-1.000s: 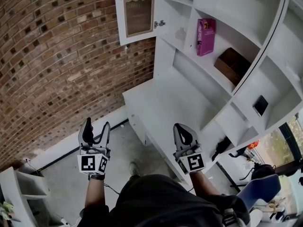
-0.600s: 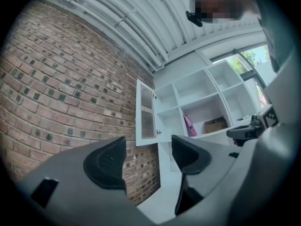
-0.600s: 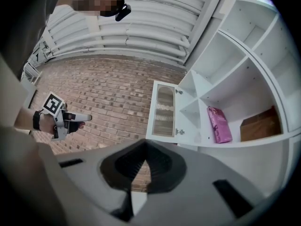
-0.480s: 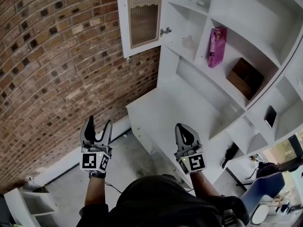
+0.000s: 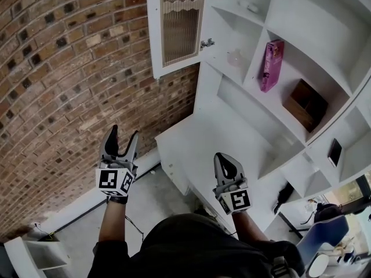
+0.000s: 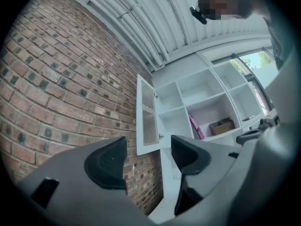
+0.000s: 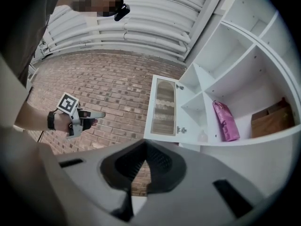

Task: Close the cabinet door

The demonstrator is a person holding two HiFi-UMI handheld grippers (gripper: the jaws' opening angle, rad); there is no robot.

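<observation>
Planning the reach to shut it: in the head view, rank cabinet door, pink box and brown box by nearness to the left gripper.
From the left gripper:
1. cabinet door, swung open, leftmost.
2. pink box, upright, further right.
3. brown box, rightmost.

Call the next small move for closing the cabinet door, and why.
Probably lift the left tongs toward the edge of the cabinet door away from the shelves. The door stands wide open by the brick wall; the left tongs are open, empty and well short of it; the right tongs are shut.
</observation>
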